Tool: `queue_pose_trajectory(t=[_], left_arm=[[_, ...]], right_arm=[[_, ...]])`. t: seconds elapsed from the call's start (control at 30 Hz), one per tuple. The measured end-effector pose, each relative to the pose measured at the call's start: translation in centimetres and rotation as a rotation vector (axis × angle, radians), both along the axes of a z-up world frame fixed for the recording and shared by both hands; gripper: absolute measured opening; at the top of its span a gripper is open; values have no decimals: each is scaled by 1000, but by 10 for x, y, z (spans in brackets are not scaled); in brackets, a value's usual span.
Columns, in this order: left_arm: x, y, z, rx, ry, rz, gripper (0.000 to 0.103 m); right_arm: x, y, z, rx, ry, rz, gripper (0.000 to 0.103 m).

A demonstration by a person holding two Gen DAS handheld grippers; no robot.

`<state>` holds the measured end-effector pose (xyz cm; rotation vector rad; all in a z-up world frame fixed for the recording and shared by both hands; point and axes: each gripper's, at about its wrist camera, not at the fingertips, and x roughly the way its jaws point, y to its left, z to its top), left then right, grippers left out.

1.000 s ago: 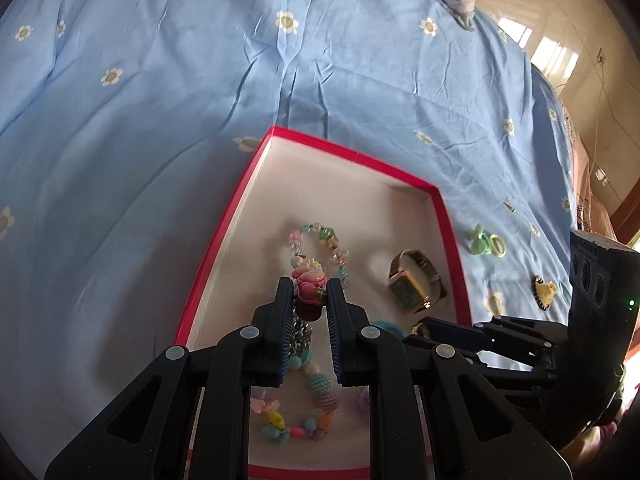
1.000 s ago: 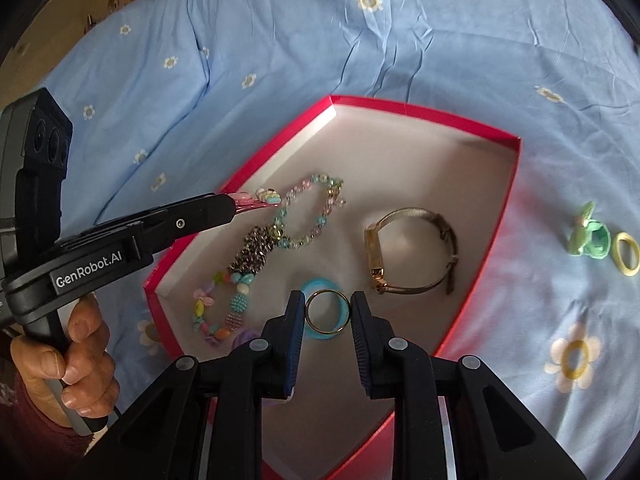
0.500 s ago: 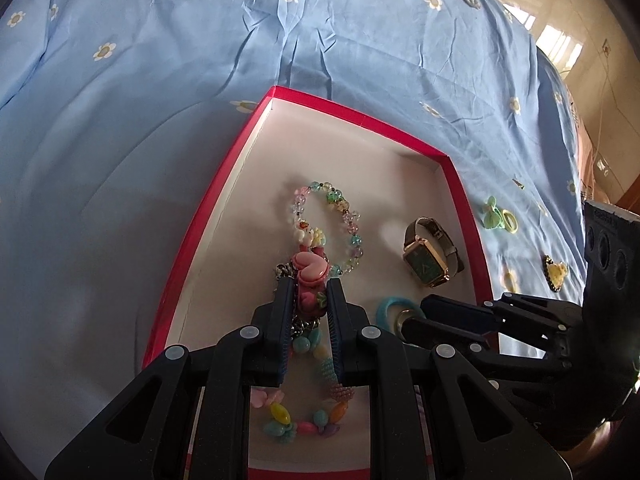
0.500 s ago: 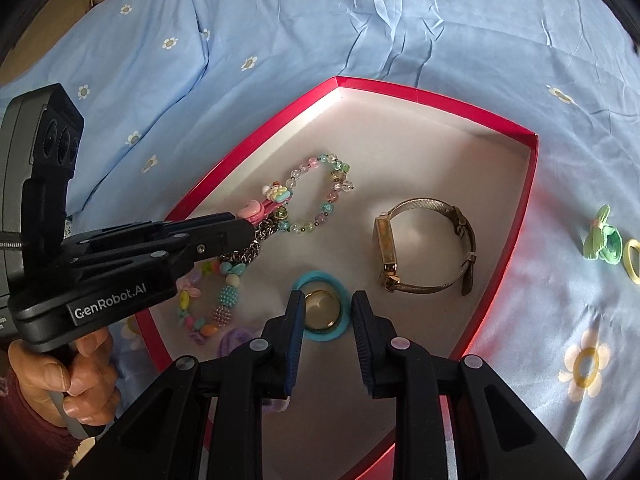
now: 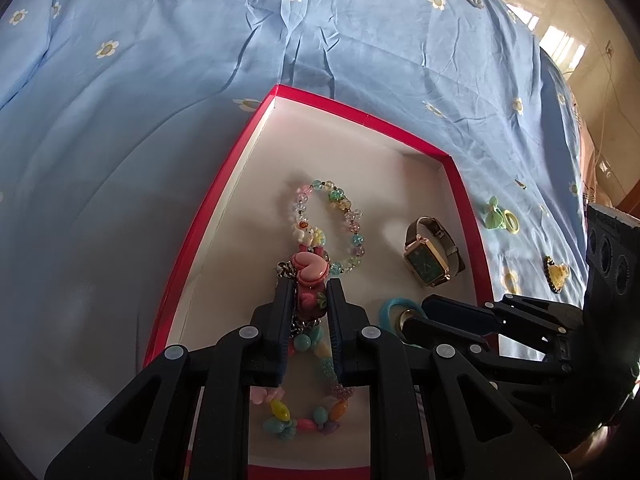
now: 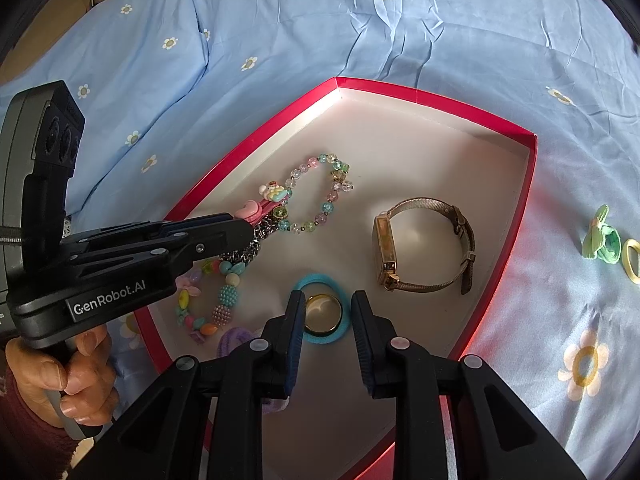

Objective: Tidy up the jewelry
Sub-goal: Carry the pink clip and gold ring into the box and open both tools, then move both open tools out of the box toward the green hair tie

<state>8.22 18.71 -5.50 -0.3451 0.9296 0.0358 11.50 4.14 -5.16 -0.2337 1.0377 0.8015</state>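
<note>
Covering the bed, a blue flowered sheet (image 6: 304,40) carries a red-rimmed box (image 6: 436,98) holding a watch (image 6: 424,246) and beaded bracelets (image 6: 320,192). The left gripper (image 5: 308,300) pinches a pink charm (image 5: 310,274) between its fingers over the box. The right gripper (image 6: 324,314) has its fingers spread, either side of a gold ring (image 6: 323,314) lying inside a blue band (image 6: 316,280).
</note>
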Motion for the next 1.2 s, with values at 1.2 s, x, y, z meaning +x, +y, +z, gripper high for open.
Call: queue_pose_trajectory(t=[1.2], left_arm=[[-12, -100, 38, -1, -29, -159, 47]], right_arm=[[-18, -220, 55, 127, -64, -436, 36]])
